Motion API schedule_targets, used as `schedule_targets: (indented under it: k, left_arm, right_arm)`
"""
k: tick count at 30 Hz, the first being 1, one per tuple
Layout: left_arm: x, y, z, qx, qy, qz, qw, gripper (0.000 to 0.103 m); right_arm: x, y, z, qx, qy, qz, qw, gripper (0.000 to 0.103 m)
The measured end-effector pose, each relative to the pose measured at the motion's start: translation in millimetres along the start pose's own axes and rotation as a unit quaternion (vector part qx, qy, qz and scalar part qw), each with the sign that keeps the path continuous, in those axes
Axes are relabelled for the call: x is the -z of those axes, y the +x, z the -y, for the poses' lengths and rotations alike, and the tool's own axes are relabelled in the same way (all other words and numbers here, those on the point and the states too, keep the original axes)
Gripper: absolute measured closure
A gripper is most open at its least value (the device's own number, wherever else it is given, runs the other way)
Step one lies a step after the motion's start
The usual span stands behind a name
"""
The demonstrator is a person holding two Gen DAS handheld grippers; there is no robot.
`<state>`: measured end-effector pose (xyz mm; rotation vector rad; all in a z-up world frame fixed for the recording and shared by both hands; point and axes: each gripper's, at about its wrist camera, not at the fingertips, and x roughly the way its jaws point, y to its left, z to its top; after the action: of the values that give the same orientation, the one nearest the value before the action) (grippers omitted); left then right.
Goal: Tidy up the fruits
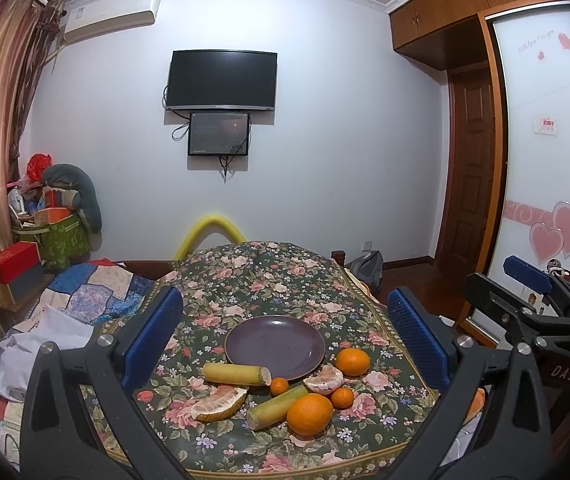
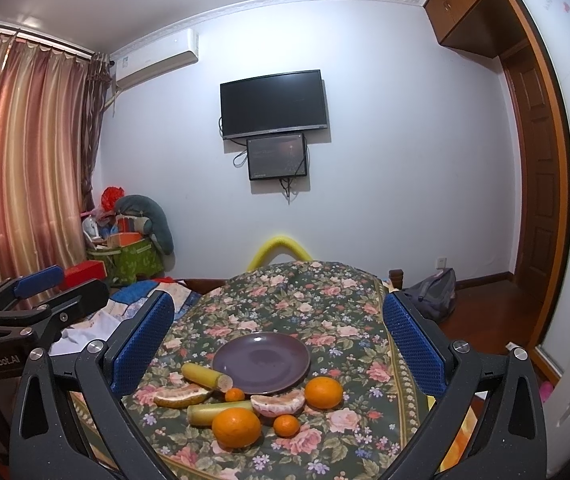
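Note:
A purple plate lies bare on the floral tablecloth. In front of it lie two large oranges, two small tangerines, two yellow-green cane pieces and two pomelo pieces. The near orange also shows in the right wrist view. My left gripper is open and empty above the table. My right gripper is open and empty too, and shows at the right of the left view.
A bed with a patchwork quilt lies left of the table. Boxes and a green bag stand in the far left corner. A backpack sits on the floor at right, near a wardrobe. A TV hangs on the wall.

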<state>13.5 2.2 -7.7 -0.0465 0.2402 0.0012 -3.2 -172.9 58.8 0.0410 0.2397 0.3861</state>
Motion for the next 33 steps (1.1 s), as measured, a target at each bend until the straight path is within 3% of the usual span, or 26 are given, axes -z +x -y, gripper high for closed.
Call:
schedule_targets:
  k: [9, 21, 28, 33]
  left_arm:
    - [8.0, 16.3, -3.0, 0.002, 0.003, -0.029, 0.9996, 0.000]
    - [40.0, 70.2, -15.2, -0.001, -0.004, -0.105, 0.9945, 0.000]
    - [71.7, 114.7, -17.9, 0.021, -0.009, -0.180, 0.9834, 0.023]
    - [95.7, 143.0, -13.0, 0.040, -0.019, -0.230, 0.9721, 0.025]
  right_arm:
    - [6.4, 11.2, 3.9, 0.000, -0.004, -0.018, 1.000, 0.000]
    - [46.9, 54.8, 32.0, 0.016, 0.026, -0.105, 0.994, 0.000]
    - [76.4, 82.4, 42.6, 0.026, 0.007, -0.175, 0.984, 0.018]
    - [92.6, 98.0, 45.3, 0.012, 0.001, -0.216, 0.976, 0.033]
